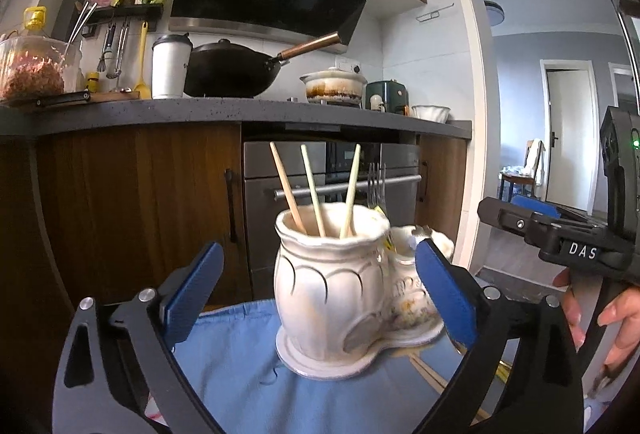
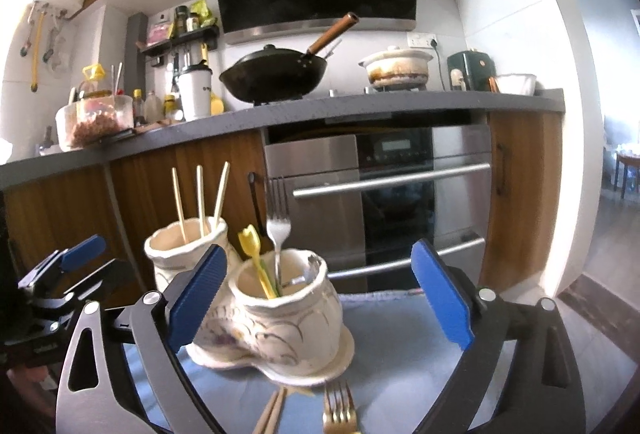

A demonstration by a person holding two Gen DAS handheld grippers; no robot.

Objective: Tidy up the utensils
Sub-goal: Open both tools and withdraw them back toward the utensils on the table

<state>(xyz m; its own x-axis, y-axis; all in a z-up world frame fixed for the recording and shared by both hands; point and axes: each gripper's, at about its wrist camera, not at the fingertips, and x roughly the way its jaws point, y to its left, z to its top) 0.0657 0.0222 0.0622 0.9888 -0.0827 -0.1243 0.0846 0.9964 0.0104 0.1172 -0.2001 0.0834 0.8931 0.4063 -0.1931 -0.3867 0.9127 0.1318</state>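
Left tool (image 1: 316,286): jaws wide apart, gripping nothing; cream holder between the blue pads, untouched.
Right tool (image 2: 320,294): jaws spread wide, empty; right pot of the holder between the pads.
Holder (image 2: 280,318): two joined cream pots, upright on a blue cloth (image 2: 400,354) over the tabletop.
Left pot: three chopsticks (image 1: 316,190), leaning.
Right pot: steel fork (image 2: 278,234), tines up; yellow pick (image 2: 252,246) just beside.
Near edge: gold fork (image 2: 340,410) and loose chopsticks (image 2: 272,410), flat on the cloth.

The holder (image 2: 276,318) was cream with grey scalloped lines, the cloth (image 2: 400,366) pale blue, the pads (image 2: 196,294) ribbed blue, the fork (image 2: 278,230) silver.
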